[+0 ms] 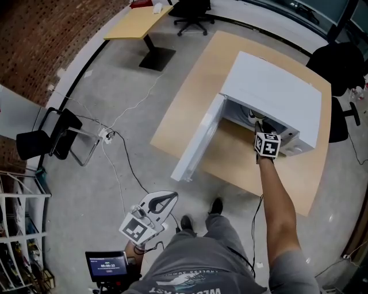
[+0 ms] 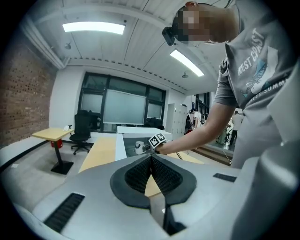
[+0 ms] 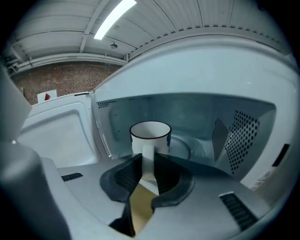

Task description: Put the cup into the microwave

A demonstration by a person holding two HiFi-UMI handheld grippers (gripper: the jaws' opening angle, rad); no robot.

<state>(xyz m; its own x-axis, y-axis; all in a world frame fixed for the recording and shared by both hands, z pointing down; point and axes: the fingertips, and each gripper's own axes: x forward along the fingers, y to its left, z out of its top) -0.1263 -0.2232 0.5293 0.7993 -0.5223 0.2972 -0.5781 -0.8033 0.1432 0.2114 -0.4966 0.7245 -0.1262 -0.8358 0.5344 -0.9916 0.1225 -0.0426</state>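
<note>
A white cup with a dark rim hangs upright at the mouth of the white microwave. My right gripper is shut on the cup's handle. Behind the cup lies the glass turntable. From the head view, the right gripper reaches into the microwave, whose door stands swung open to the left. My left gripper is held low near the person's waist, away from the table. Its jaws are shut with nothing between them, and it looks toward the cup.
The microwave stands on a wooden table. A black folding chair and cables sit on the floor to the left. A small table and an office chair are far back. Another chair is at the right.
</note>
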